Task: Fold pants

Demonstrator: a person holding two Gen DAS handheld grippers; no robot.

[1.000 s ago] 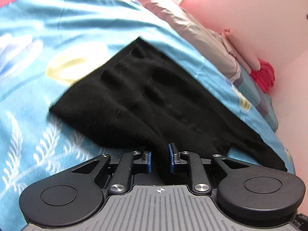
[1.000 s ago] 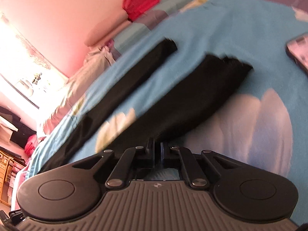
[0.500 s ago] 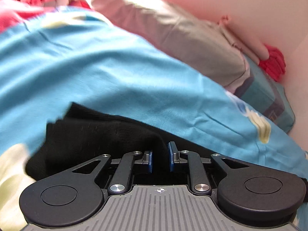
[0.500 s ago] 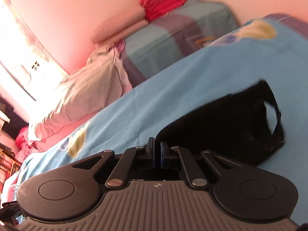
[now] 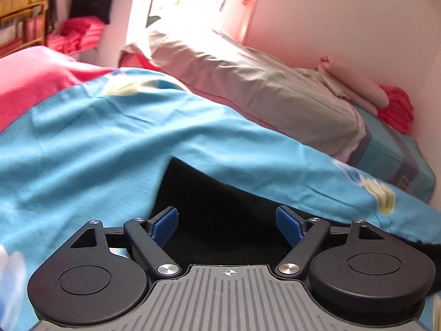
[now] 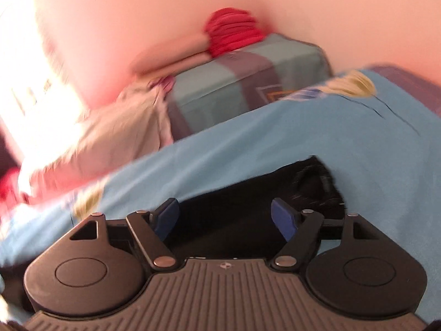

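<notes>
The black pants [image 5: 220, 207] lie on the blue bedsheet [image 5: 96, 143], low in the left wrist view. My left gripper [image 5: 226, 220] is open just over them, blue pads spread wide, nothing between them. In the right wrist view the pants [image 6: 261, 193] show as a black strip ending in a frayed-looking end at the right. My right gripper [image 6: 224, 216] is open over that strip and holds nothing. That view is blurred by motion.
A grey-beige pillow [image 5: 261, 88] and a teal striped folded blanket [image 5: 394, 154] lie along the pink wall beyond the pants. Red folded cloth [image 6: 234, 33] sits on the blanket. A pink blanket [image 5: 33, 82] lies at the far left, shelves behind it.
Both grippers were shut on the black pants and carried the cloth across the bed. Both have now opened and let go, and the pants lie on the sheet.
</notes>
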